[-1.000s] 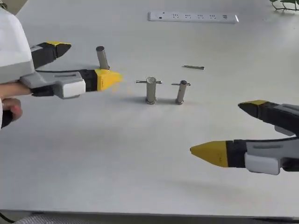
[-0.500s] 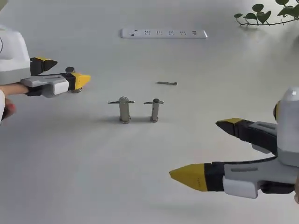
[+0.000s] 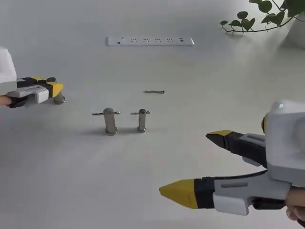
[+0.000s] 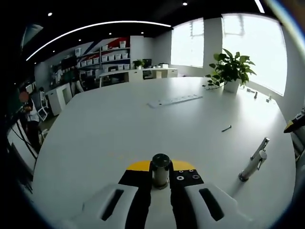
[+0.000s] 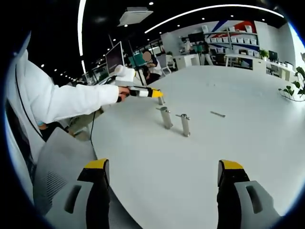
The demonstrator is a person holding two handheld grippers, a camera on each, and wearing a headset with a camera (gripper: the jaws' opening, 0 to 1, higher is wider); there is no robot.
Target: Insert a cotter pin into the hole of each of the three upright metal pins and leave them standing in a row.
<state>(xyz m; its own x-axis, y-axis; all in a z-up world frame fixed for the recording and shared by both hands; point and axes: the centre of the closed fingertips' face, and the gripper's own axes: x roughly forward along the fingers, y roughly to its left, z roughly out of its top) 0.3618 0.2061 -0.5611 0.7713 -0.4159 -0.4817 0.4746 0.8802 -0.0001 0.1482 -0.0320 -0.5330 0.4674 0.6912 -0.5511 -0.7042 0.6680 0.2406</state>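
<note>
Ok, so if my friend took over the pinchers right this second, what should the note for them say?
Left gripper: shut on the bare pin, which stands upright on the table, off to the left of the other two.
Right gripper: open, holding nothing, hovering over the near side of the table.
Done: the thick pin and the thin pin stand side by side, each with a cotter pin through its top.
Left: pick up the loose cotter pin lying behind them, push it through the bare pin's hole, and stand that pin in line with the others.
</note>
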